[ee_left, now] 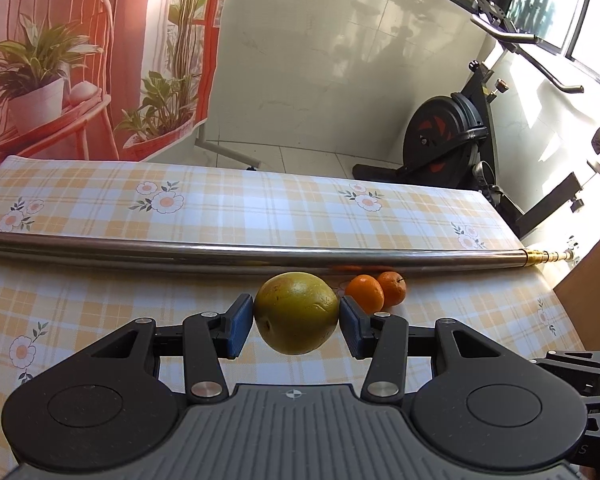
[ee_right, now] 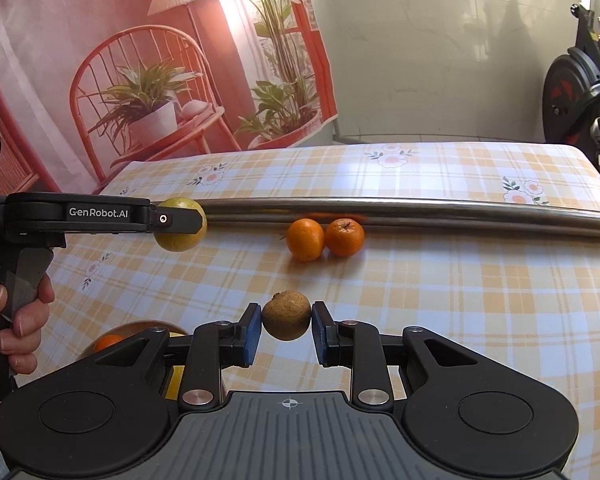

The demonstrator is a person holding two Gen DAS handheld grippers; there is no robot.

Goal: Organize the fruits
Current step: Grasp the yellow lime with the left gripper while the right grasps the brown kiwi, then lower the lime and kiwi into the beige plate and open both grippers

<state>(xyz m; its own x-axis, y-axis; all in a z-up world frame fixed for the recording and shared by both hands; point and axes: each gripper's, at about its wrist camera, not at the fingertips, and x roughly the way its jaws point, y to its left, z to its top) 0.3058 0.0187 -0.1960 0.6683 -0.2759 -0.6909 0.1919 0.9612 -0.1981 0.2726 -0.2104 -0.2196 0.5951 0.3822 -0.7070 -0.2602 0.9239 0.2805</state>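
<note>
1. The green fruit (ee_left: 296, 312) sits between the blue pads (ee_left: 242, 326) of the left claw (ee_left: 296, 320), pinched across its widest part; in the right view it appears held off the tabletop (ee_right: 460, 300), in front of the steel tube (ee_right: 380, 210).
2. It looks firm and fairly heavy for its size, with a smooth waxy skin that could slip; a hold at the equator, as here, seems safest, and a gentle squeeze should do, since hard pressure may bruise it.
3. The brown fruit (ee_right: 287, 315) is pinched the same way in the right claw (ee_right: 287, 326), pads touching both flanks; its skin looks rough and dry, so I judge it light and easy to keep hold of.
4. Two oranges (ee_right: 324, 238) lie on the tabletop touching one another, just in front of the tube; round and free to roll, they want a centred pinch.
5. Low at the left of the right view, a bowl (ee_right: 140, 326) with an orange fruit in it peeps out behind the claw; it is mostly hidden; I take it for the likely place for the fruit, though that is a guess.
6. A bare hand (ee_right: 18, 320) grips the left tool's handle.
7. Beyond the tabletop stand a printed backdrop (ee_right: 140, 80) and an exercise bike (ee_left: 452, 136), well apart from the work.
</note>
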